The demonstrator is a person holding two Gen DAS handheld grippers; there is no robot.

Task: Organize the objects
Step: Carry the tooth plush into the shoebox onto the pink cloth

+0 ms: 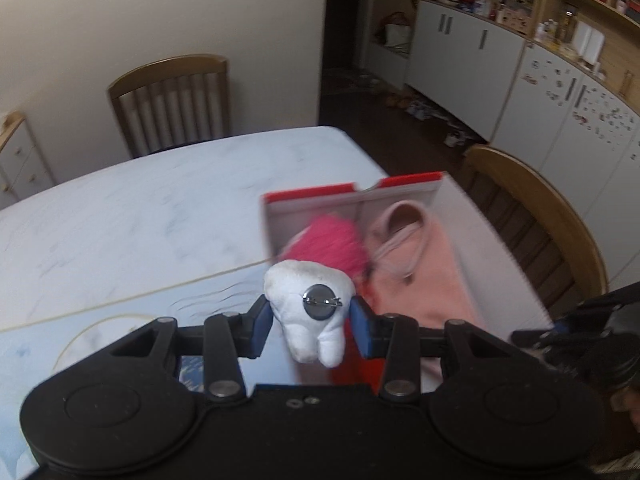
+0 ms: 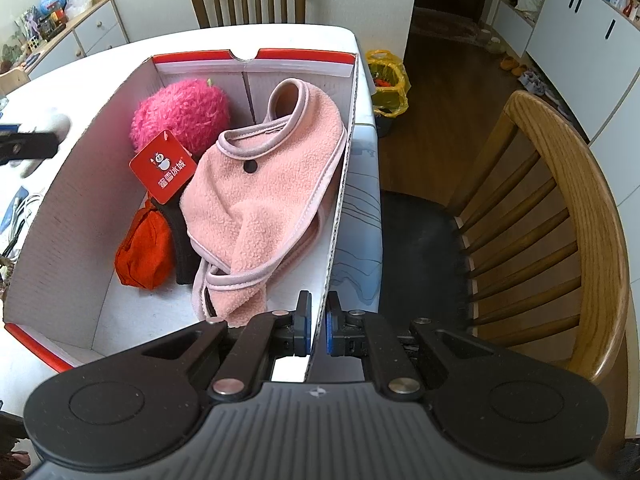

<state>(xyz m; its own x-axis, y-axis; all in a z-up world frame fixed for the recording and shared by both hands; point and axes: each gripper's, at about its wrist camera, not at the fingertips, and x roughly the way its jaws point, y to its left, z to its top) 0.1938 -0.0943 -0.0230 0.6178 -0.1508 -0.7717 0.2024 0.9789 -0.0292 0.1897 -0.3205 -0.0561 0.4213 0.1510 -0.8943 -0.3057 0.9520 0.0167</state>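
Box (image 2: pixel 72 184) holds one pink bib (image 2: pixel 260 200), one pink plush (image 2: pixel 180 116); left fingers (image 1: pixel 264 320) pinch one tooth plush (image 1: pixel 312 312), right fingers (image 2: pixel 303 320) pinch its wall

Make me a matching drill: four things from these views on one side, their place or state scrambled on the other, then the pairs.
Things:
1. white plush
2. pink bib
3. box wall
4. red tag

Places or states:
A. pinched by the right claw
B. held in the left claw
C. hanging from the fuzzy pink toy
D. lying in the box, right side

Pairs: 1-B, 2-D, 3-A, 4-C
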